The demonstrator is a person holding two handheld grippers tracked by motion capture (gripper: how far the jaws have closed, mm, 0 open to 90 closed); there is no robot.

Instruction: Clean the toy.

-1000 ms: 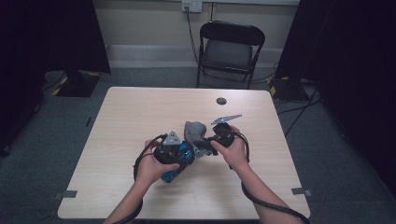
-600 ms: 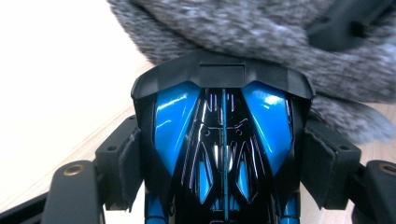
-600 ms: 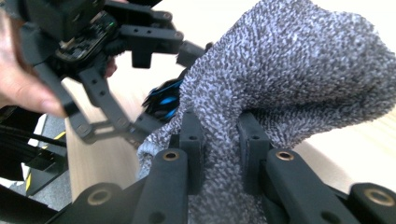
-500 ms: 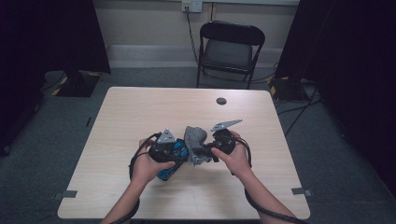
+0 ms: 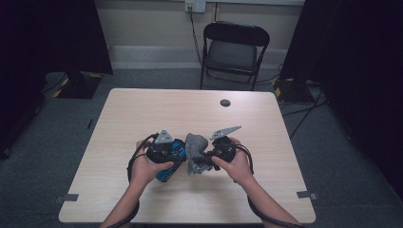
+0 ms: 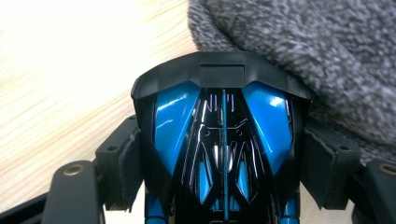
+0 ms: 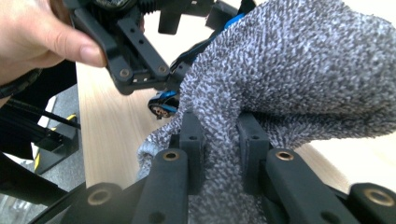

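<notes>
In the high view, a grey sock (image 5: pixel 196 153) sat between both claws above the tabletop (image 5: pixel 142 114). In the left gripper view, the left claw (image 6: pixel 223 154) gripped a blue toy car (image 6: pixel 223 135). In the right gripper view, the right claw (image 7: pixel 219 140) pinched the sock (image 7: pixel 299 70).

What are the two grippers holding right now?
Left gripper: shut on the blue toy.
Right gripper: shut on the grey sock.
</notes>
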